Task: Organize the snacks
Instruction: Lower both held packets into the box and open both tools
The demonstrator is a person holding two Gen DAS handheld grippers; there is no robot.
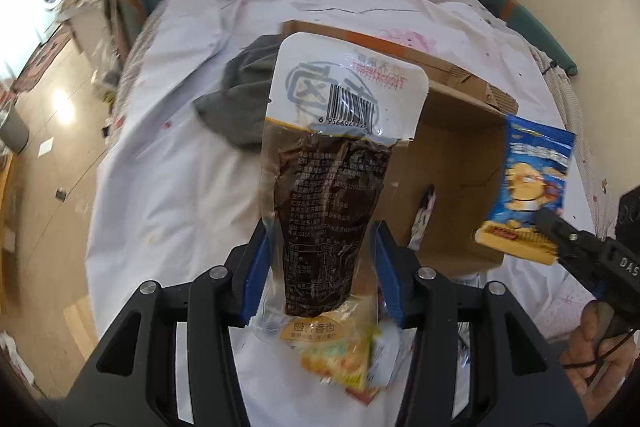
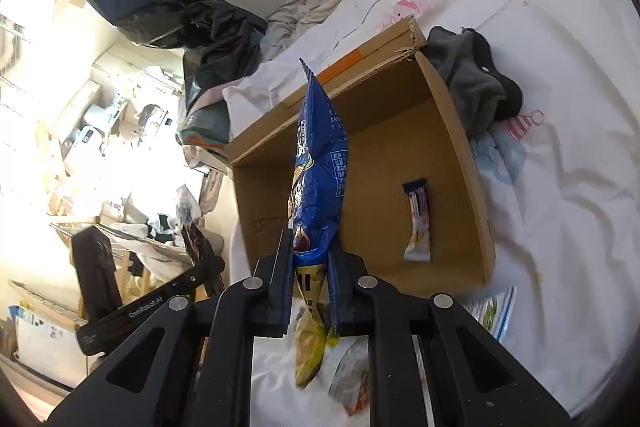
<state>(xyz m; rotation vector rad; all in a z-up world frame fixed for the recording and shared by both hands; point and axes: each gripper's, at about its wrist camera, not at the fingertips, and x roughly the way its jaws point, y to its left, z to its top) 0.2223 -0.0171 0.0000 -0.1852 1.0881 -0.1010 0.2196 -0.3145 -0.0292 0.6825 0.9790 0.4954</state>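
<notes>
Box on bed, ahead of both claws. Left claw pinching pouch, long axis pointing at it; right claw clamped on blue bag, nearer.

Your open brown cardboard box is nearly bare: only a small purple wrapped bar lies inside, and a grey cloth bundle crowds its far corner.
</notes>
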